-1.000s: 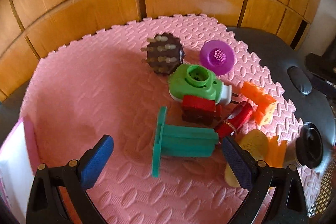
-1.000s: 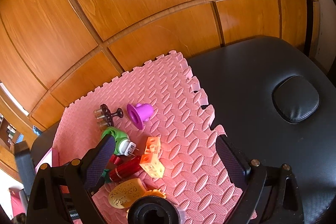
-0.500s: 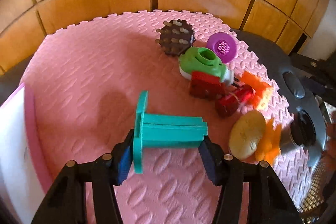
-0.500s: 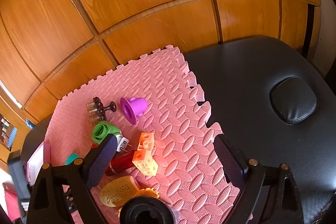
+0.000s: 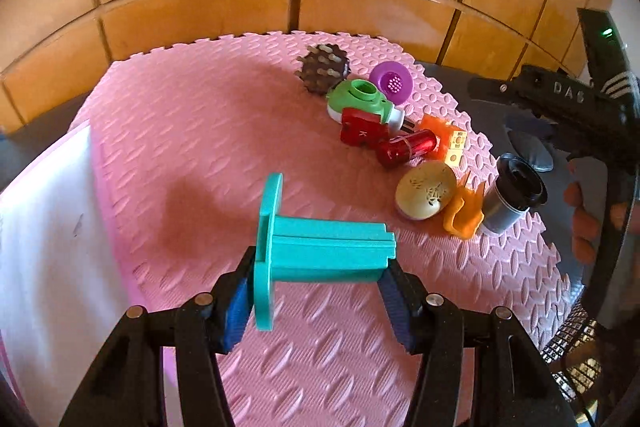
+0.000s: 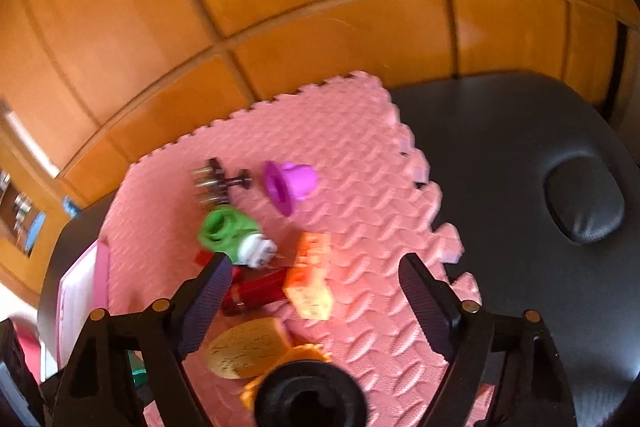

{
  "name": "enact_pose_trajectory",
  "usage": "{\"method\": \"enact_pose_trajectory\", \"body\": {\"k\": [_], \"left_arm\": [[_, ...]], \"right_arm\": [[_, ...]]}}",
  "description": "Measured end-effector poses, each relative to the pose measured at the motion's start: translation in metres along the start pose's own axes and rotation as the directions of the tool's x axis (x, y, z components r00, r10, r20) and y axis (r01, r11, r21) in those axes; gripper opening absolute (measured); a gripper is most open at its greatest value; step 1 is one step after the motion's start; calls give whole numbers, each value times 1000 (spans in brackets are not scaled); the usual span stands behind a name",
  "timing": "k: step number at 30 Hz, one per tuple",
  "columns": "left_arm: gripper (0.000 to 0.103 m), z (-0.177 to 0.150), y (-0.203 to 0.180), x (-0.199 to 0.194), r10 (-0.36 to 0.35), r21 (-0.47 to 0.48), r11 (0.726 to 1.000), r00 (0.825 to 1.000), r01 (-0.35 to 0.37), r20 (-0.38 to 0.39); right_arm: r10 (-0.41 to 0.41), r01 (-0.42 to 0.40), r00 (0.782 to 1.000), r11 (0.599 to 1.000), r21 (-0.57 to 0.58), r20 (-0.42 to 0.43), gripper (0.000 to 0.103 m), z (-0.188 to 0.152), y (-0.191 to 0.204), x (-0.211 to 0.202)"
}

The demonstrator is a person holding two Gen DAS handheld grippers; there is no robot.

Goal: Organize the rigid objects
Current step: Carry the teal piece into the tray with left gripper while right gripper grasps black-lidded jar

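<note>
My left gripper [image 5: 316,303] is shut on a teal flanged spool [image 5: 320,247] and holds it sideways just above the pink foam mat [image 5: 180,147]. To the right lies a pile: brown spiked disc [image 5: 323,73], purple funnel [image 5: 392,82], green plug [image 5: 360,99], red block [image 5: 360,133], red cylinder [image 5: 406,149], orange cheese block [image 5: 452,143], tan oval [image 5: 426,195] and black-lidded cup [image 5: 514,199]. My right gripper [image 6: 314,267] hovers over the cheese block [image 6: 312,283] with its jaws wide and closing. Its pads touch nothing.
A white and pink tray [image 5: 52,247] stands at the mat's left edge. The mat lies on a black padded table [image 6: 520,167] with a wooden panelled wall [image 6: 320,7] behind. A hand [image 5: 580,223] holds the right gripper's handle at the far right.
The left jaws closed on the teal spool and carried it left, away from the pile. The right gripper drifted over the pile and its jaws narrowed a little.
</note>
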State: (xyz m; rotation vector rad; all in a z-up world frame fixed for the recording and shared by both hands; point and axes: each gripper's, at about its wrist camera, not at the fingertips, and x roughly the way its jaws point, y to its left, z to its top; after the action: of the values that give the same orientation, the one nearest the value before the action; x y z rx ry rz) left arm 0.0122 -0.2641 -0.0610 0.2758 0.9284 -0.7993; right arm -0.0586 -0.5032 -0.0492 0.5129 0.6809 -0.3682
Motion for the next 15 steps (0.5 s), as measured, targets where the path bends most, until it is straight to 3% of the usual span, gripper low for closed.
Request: {"method": "enact_pose_trajectory", "body": {"k": [4, 9, 15], "left_arm": [[58, -4, 5, -13, 6, -12, 1000, 1000, -6, 22], [58, -8, 9, -29, 4, -10, 1000, 999, -3, 53], [58, -12, 19, -44, -12, -26, 1000, 997, 14, 81]], "right_arm": [[18, -20, 999, 998, -62, -39, 82, -4, 14, 7], [25, -29, 995, 999, -42, -94, 82, -9, 15, 7], [-81, 75, 993, 995, -68, -89, 84, -21, 17, -13]]}}
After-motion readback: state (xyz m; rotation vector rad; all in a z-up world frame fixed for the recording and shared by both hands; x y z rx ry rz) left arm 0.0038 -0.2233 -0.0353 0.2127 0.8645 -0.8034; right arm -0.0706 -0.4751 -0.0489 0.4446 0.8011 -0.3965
